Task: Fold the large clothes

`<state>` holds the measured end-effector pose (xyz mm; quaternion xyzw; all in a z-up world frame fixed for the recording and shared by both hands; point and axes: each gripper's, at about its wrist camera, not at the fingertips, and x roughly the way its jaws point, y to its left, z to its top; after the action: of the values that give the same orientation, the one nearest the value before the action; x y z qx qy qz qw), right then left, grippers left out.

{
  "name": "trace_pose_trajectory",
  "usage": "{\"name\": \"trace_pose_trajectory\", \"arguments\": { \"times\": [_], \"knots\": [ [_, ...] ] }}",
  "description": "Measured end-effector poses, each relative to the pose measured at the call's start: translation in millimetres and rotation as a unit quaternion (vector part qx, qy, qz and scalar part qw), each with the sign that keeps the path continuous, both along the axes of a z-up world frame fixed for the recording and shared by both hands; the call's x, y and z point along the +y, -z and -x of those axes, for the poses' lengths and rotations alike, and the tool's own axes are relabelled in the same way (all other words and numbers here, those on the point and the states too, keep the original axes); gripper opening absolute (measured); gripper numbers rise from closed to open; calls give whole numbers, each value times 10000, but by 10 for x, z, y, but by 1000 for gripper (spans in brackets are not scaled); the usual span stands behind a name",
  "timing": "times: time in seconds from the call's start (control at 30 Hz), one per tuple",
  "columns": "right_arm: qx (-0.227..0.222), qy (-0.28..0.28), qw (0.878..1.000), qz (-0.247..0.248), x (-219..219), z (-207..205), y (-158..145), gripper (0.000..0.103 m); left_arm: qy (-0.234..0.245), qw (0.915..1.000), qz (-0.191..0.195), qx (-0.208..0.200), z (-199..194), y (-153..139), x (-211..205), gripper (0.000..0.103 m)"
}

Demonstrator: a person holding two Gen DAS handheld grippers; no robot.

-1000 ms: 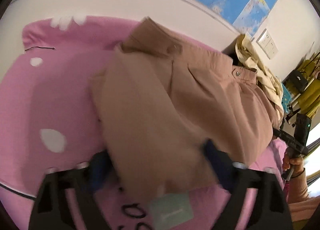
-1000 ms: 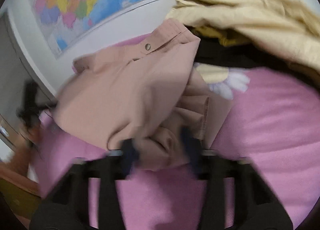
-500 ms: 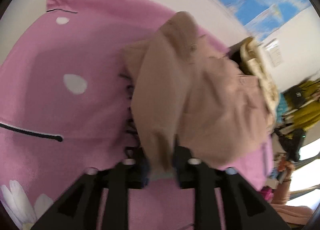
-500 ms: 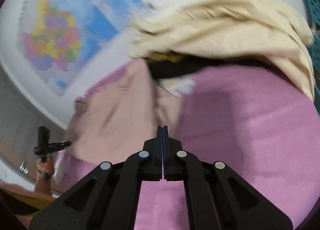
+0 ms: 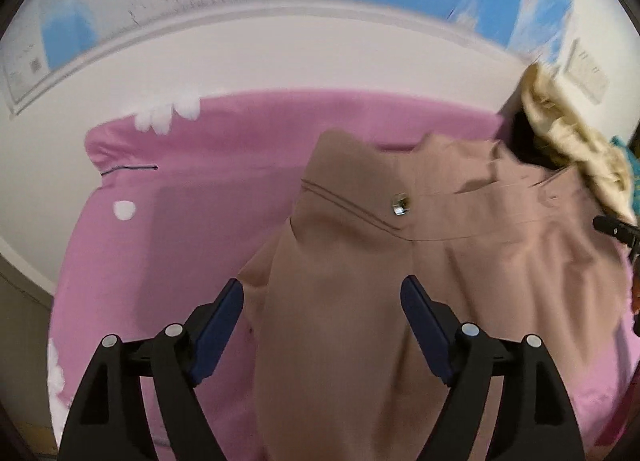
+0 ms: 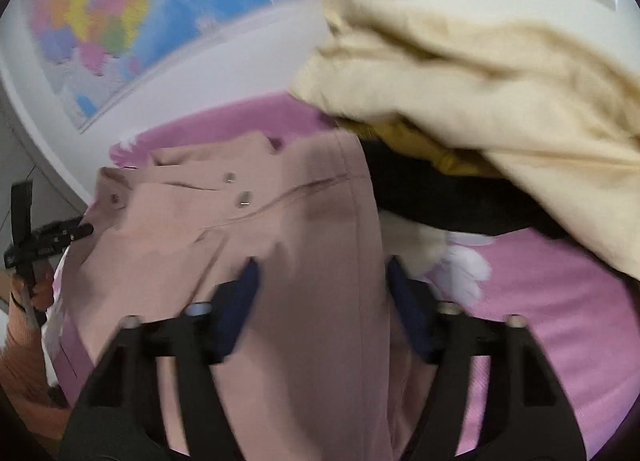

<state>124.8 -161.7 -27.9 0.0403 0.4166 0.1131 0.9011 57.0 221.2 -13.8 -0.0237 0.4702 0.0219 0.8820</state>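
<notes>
Nearest to us in the left wrist view, our left gripper (image 5: 322, 303) has its two blue-padded fingers (image 5: 222, 319) spread wide apart, with the dusty-pink trousers (image 5: 360, 301) running up between them; the cloth lies in the gap, and neither pad presses on it. In the right wrist view our right gripper (image 6: 320, 285) is likewise spread wide, its blue fingers (image 6: 240, 297) blurred, one on either side of a trouser leg (image 6: 312, 301) without pinching it.

The trousers lie on a pink bedspread (image 5: 192, 229) printed with white petals; their waistband sits toward the far edge of the bed, with a small metal button (image 5: 399, 205) showing near its middle; the same button (image 6: 244, 199) shows from the right side too. The legs run back toward us and out of the bottom of both views.

Just beyond the waistband, at the far right corner of the bed, a heap of cream clothing (image 6: 480, 73) rests on top of a black garment (image 6: 440, 197), with a mustard-coloured piece (image 6: 412, 145) between them; the heap overlaps the edge of the trousers.

Farthest off, a coloured world map (image 6: 132, 13) hangs on the white wall behind the bed.
</notes>
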Motion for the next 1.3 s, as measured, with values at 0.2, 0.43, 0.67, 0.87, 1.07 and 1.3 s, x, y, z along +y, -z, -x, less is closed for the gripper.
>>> {"name": "trace_pose_trajectory", "arguments": {
  "times": [0.2,0.43,0.67,0.87,1.07,1.3],
  "knots": [
    [-579,21,9963,-629,-64,-86,-288,6,-149,9971,719,191,-335,171,151,21],
    [-222,224,9953,-912,-160,-383,-104,7,-826,9867,1397,58,-617,115,468,12],
    [-303,395,9948,-884,-180,-433,-123,7,-783,9910,1083,86,-597,137,410,48],
    [-75,464,9977,-479,-90,-612,-23,8,-498,9973,517,-185,-493,-18,227,65],
    [-453,687,9966,-95,-150,-235,-212,57,-601,9972,320,-320,-289,-62,285,91],
    [-872,34,9961,133,64,532,-350,63,-571,9964,172,-595,192,-136,310,96]
  ]
}}
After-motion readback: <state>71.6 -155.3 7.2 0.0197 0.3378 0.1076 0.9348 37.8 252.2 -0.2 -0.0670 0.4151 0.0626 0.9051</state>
